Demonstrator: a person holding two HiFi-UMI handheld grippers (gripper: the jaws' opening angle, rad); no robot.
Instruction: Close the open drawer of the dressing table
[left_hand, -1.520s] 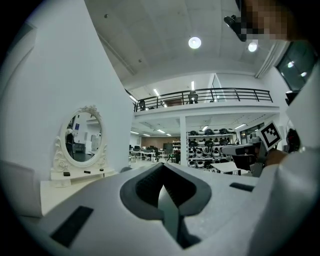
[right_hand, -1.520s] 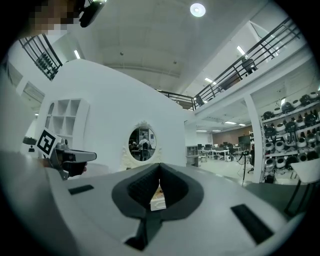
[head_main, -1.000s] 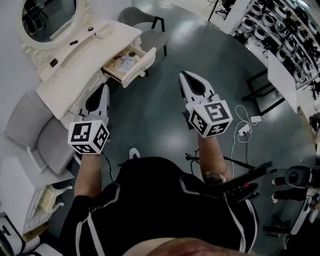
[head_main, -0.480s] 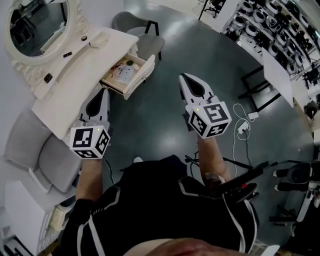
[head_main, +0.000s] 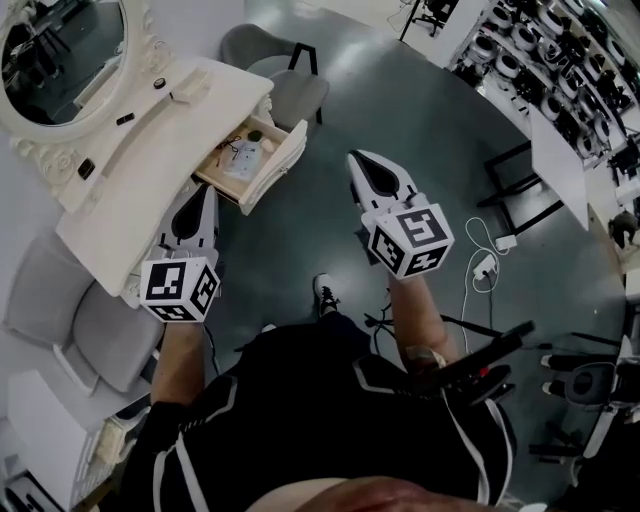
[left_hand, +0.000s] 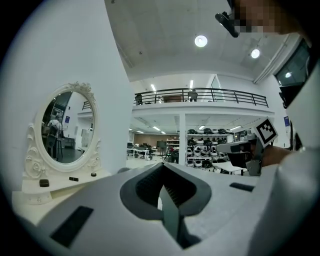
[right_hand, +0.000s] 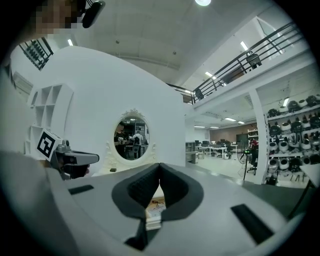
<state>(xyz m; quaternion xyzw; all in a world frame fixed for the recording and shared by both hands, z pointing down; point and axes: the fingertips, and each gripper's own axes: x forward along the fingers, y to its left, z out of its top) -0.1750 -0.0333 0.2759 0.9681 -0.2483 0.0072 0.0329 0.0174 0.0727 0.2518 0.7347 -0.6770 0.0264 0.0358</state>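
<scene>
Dressing table (head_main: 140, 165), drawer (head_main: 277, 160) open, small items (head_main: 240, 156) inside

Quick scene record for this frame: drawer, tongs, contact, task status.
drawer: open, pulled out of the dressing table, small items inside
left tongs: shut, empty, by the table's front edge
right tongs: shut, empty, over the floor, pointing toward the drawer
contact: neither tongs touch the drawer
mirror: oval, on the table top
task status: closing not yet begun
</scene>
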